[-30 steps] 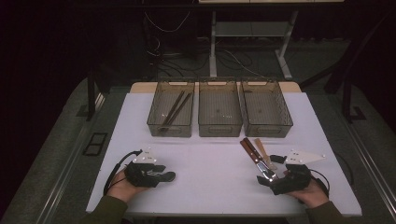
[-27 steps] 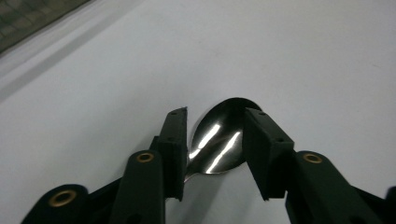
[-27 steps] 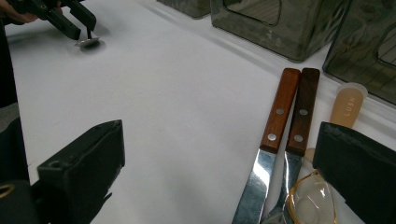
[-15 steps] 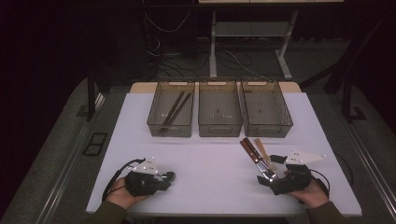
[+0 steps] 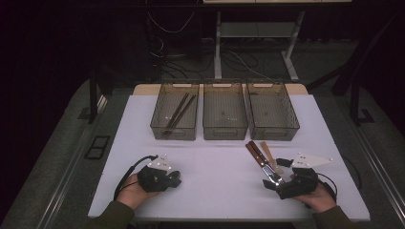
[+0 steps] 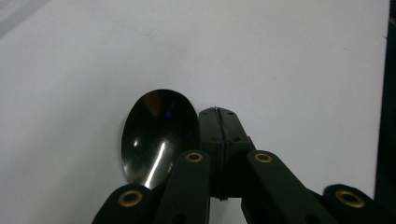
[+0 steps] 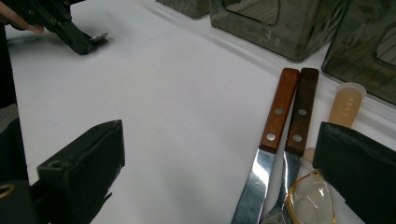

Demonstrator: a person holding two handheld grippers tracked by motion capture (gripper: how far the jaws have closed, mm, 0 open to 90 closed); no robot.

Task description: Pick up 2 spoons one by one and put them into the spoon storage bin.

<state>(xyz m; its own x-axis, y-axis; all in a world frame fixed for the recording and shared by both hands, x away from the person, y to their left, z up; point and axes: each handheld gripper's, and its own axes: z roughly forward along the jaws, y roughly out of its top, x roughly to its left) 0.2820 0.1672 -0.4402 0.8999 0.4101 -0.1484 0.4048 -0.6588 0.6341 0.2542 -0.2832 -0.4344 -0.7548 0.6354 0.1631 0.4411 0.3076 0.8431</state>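
My left gripper [image 5: 173, 180] lies low on the white table [image 5: 215, 191] at the near left, jaws shut together [image 6: 218, 116]. A shiny metal spoon bowl [image 6: 156, 130] sits just left of the closed jaws, its handle hidden under the gripper; I cannot tell if it is gripped. From the right gripper view that spoon tip [image 7: 99, 37] pokes out past the left gripper [image 7: 84, 45]. My right gripper [image 5: 275, 172] stands open [image 7: 219, 163] over the blades of two wooden-handled knives [image 7: 278, 112] [image 5: 257, 156] and a clear amber plastic spoon [image 7: 345, 102].
Three translucent bins stand in a row at the back of the table: the left bin [image 5: 157, 125] holds dark chopsticks [image 5: 177, 110], beside it the middle bin [image 5: 224, 130] and the right bin [image 5: 292, 125]. Cables trail from both grippers toward the near edge.
The left hand has shifted a little and its gripper jaws have drawn together. The right hand and the knives have stayed put.
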